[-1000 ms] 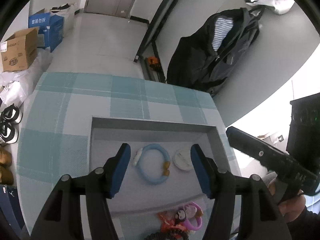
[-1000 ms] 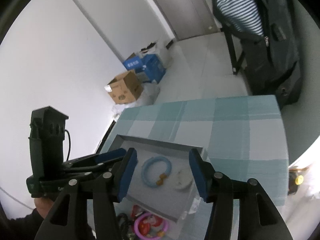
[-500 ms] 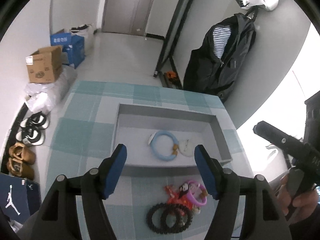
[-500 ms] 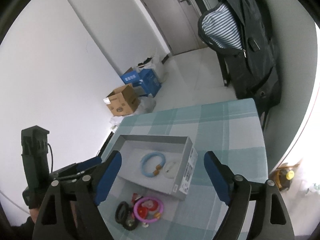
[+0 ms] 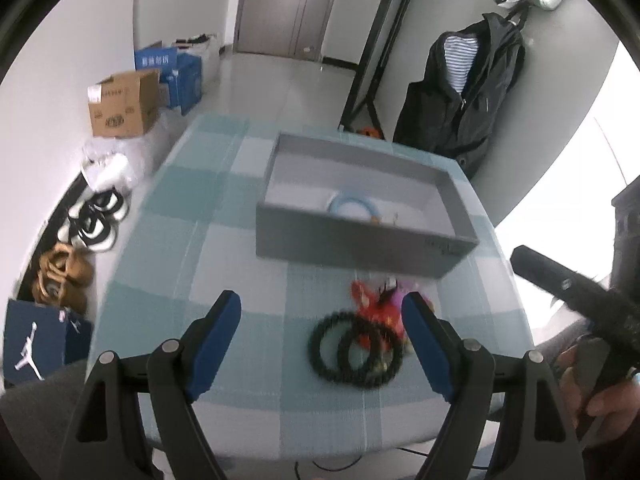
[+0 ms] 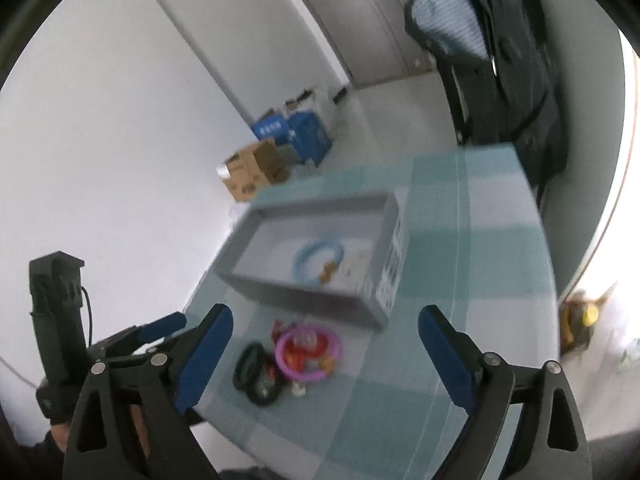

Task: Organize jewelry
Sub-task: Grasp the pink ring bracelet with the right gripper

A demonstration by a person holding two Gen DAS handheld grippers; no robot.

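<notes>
Jewelry lies in two spots on your checked tablecloth: left to right, two black bead bracelets, red charms and a pink bangle sit loose before the grey box, which holds a pale blue bracelet. Your left gripper and right gripper hover with jaws opening wide, gripping nothing.

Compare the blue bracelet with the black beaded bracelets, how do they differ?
The blue bracelet lies inside the grey box; the black beaded bracelets lie on the checked cloth outside it. Blue is a single pale ring; black is two dark overlapping rings. Both lie flat, unheld.
</notes>
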